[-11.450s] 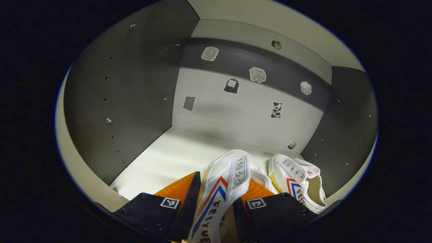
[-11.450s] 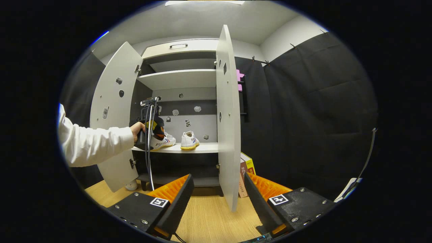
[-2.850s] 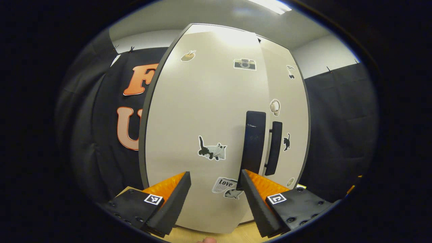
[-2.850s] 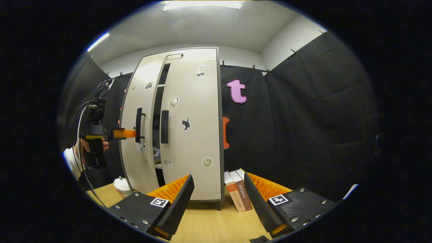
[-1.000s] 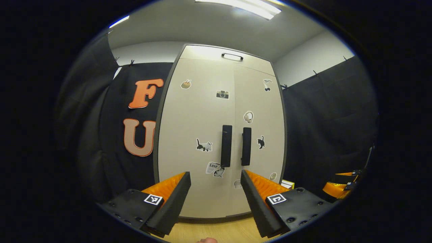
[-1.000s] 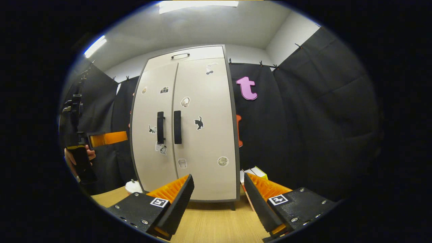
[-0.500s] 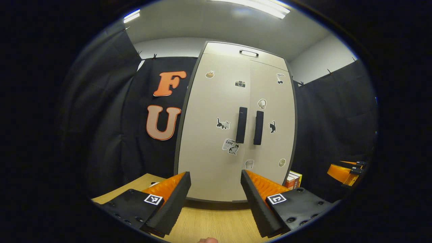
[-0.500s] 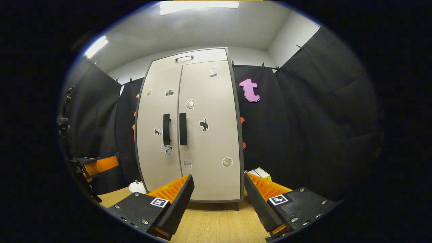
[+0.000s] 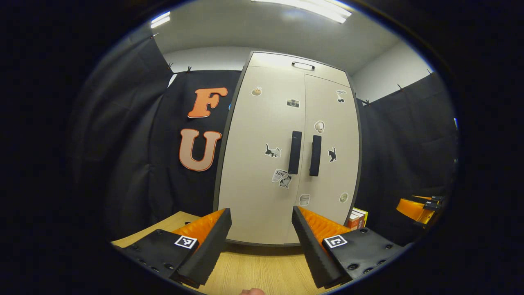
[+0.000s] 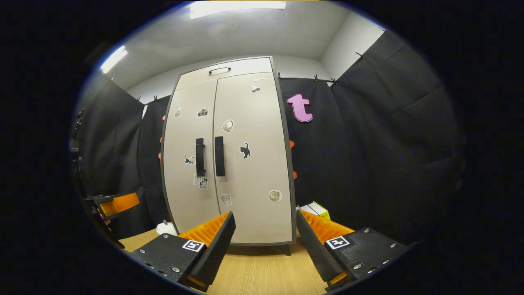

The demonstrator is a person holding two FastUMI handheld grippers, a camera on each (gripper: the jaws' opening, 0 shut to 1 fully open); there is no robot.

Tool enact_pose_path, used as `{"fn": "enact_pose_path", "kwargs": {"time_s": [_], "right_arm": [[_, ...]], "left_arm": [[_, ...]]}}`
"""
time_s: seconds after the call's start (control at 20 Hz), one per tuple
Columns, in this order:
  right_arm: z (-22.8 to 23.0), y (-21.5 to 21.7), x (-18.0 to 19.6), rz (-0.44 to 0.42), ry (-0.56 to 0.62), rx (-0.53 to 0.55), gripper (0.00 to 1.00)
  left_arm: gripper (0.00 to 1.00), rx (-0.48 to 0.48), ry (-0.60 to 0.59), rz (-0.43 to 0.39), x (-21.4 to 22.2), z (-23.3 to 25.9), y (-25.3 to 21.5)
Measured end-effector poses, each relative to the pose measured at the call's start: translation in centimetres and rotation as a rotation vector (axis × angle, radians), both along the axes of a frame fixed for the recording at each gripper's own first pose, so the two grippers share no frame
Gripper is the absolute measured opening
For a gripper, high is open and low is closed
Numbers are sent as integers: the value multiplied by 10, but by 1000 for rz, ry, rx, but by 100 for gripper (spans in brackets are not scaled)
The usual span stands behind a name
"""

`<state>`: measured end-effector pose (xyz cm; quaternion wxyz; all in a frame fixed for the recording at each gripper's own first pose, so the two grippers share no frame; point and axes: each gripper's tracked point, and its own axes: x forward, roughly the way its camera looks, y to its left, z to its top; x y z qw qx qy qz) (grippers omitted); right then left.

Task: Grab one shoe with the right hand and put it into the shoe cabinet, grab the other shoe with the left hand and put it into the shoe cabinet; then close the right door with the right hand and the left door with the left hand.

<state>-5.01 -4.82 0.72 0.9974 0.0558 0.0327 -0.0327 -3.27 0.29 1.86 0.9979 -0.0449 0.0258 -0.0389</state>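
Left gripper [image 9: 261, 229] sits at the bottom centre of the left gripper view, fingers spread apart with nothing between them, held level and aimed at the shoe cabinet [image 9: 266, 205] in the middle of the frame. Both doors are flush — the left door [image 9: 258, 123] and right door [image 9: 333, 123] meet at a seam, with two dark handles [image 9: 294, 152] side by side on either side of it. At the right edge of that view, part of the right gripper [image 9: 417, 205] shows, well apart from the cabinet. In the right gripper view, the right gripper [image 10: 265, 233] fills the bottom centre, its fingers parted and empty, hovering over the wooden floor [image 10: 262, 270] and facing the closed cabinet [image 10: 254, 213] — the shoes are hidden behind its doors. Books [image 10: 315, 209] stand at the cabinet's lower right; the left gripper [image 10: 118, 203] pokes in at the lower left edge.
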Motion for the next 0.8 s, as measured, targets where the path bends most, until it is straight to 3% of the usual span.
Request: {"fn": "enact_pose_path", "kwargs": {"time_s": [0.8], "right_arm": [[-5, 7, 7, 17, 9, -7, 92]], "left_arm": [[94, -12, 7, 5, 1, -4, 1]]}}
